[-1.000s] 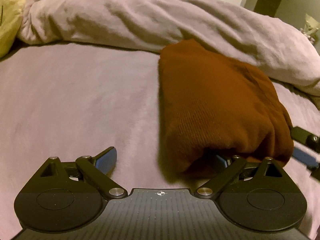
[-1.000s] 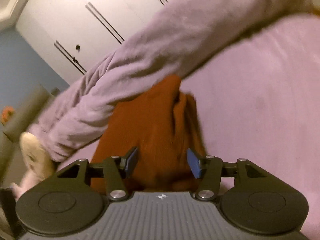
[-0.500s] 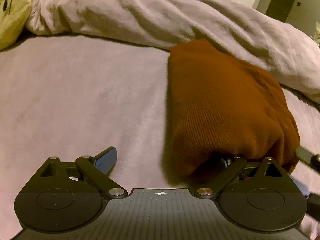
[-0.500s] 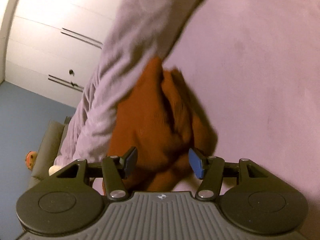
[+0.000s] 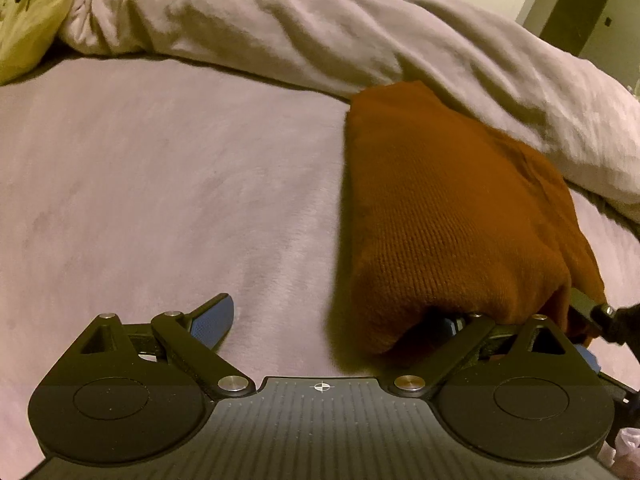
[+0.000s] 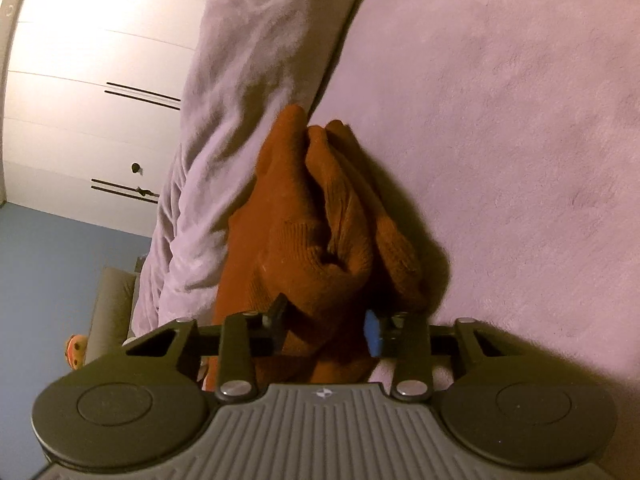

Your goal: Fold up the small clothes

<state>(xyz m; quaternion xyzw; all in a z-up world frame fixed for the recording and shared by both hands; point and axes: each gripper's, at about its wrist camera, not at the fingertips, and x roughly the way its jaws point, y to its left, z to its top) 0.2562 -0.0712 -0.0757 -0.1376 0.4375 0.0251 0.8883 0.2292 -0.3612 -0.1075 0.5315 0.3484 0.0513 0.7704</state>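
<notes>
Hiding left tongs' point(image 5: 336, 322) rt pad: rust knit point(image 5: 452, 216); spread; right tongs point(image 6: 326, 326) closing round it.

Left wrist view: set low over the bed point(image 5: 152, 184), facing along it toward the rumpled duvet point(image 5: 320, 36), close beside the rust knit garment point(image 5: 448, 216). Right wrist view: rolled sideways, very near the garment's point(image 6: 312, 248) folded end, facing the wardrobe doors point(image 6: 96, 92). Shared by both: garment, duvet, bed. At the left view's right edge, probably the right claw point(image 5: 600, 316), blurred.
</notes>
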